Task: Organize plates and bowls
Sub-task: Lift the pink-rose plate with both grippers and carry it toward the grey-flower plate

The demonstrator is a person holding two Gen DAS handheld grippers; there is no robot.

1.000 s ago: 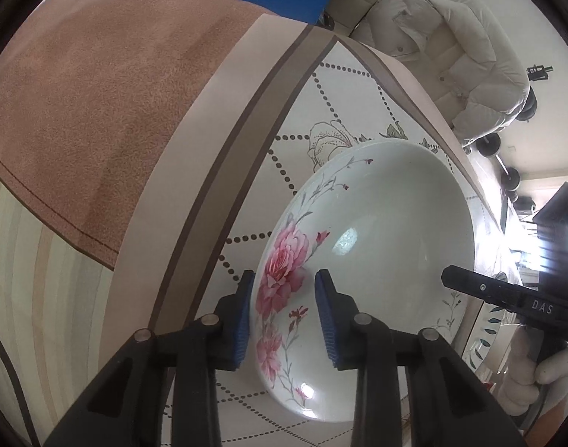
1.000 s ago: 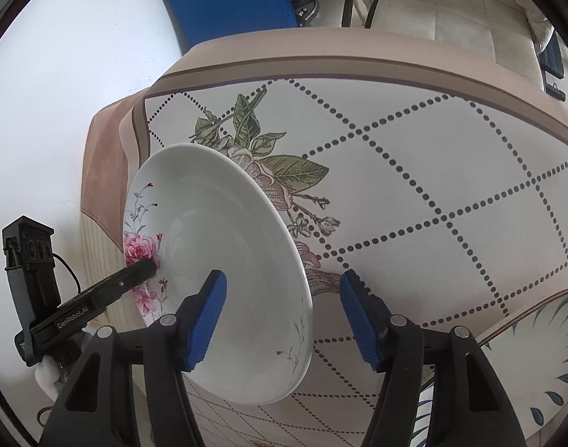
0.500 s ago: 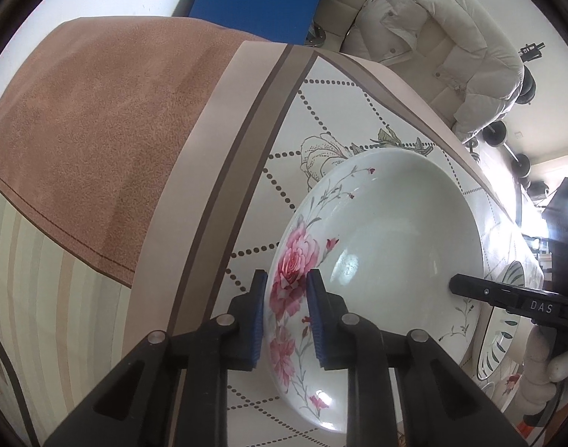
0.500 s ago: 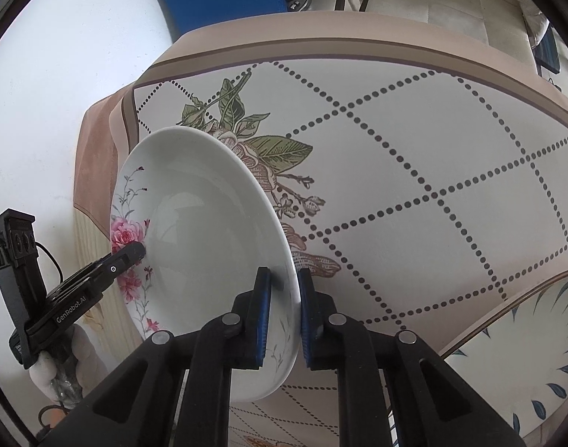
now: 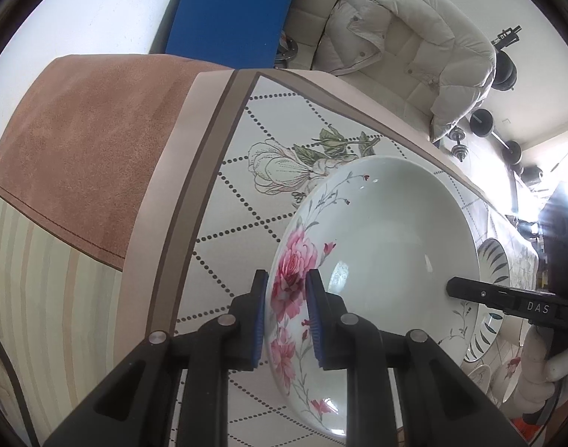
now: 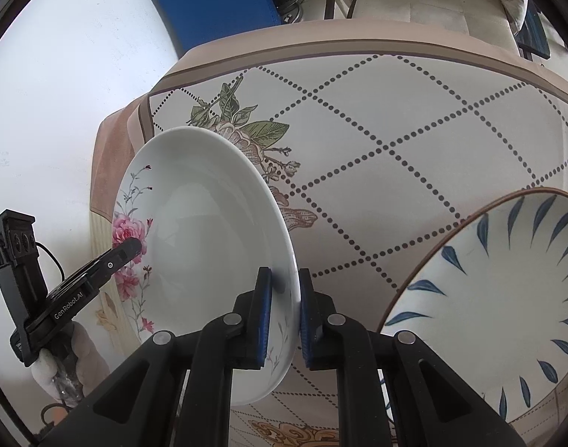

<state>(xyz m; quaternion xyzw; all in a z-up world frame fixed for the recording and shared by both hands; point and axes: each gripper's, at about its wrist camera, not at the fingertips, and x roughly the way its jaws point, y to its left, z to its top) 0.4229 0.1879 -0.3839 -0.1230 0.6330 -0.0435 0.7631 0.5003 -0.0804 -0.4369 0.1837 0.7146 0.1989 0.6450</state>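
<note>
A white deep plate with pink flowers (image 5: 388, 231) hangs tilted above the patterned tablecloth (image 5: 224, 201), held from both sides. My left gripper (image 5: 286, 313) is shut on its rim at the pink flowers, one pad inside and one outside. My right gripper (image 6: 286, 309) is shut on the opposite plain rim of the same plate (image 6: 202, 231). Each view shows the other gripper's finger at the far rim: the right gripper (image 5: 470, 292) and the left gripper (image 6: 125, 251). A large plate with blue leaf marks (image 6: 507, 298) lies on the cloth to the right.
The blue-leaf plate (image 5: 492, 257) sits behind the held plate, with small floral dishes (image 5: 481, 376) beside it. The table's left edge drops off under a brown cloth border (image 5: 90, 141). A white jacket (image 5: 414, 44) lies on a sofa beyond, next to a blue board (image 5: 228, 11).
Both grippers closed onto the floral plate's rim, then carried it up off the cloth and toward the right. The blue-leaf plate came into the right wrist view.
</note>
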